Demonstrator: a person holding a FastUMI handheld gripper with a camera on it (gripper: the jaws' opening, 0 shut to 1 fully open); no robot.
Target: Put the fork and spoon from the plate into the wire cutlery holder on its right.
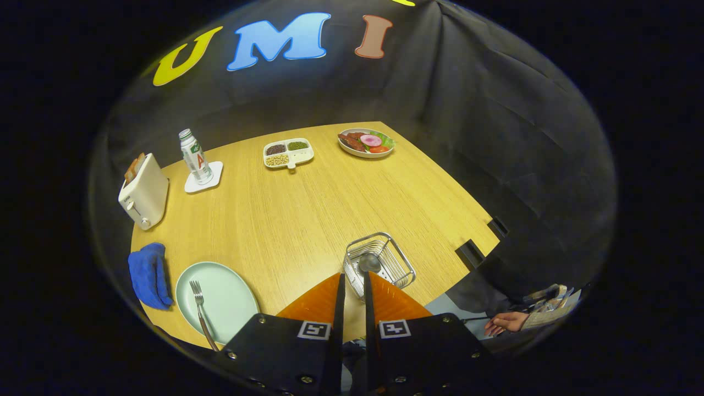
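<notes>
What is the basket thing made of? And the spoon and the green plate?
The wire cutlery holder looks like shiny metal: thin silvery wires with gaps between them. The spoon, held between the tool's fingers above the holder, also looks like polished metal, as its bowl glints. The plate looks smooth and pale green, maybe ceramic or plastic; I can't tell which.

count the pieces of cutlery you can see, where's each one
2. A silver metal fork lies on the pale green round plate. A silver metal spoon is held between the tongs, its bowl over the wire cutlery holder. Its handle is mostly hidden by the fingers.
</notes>
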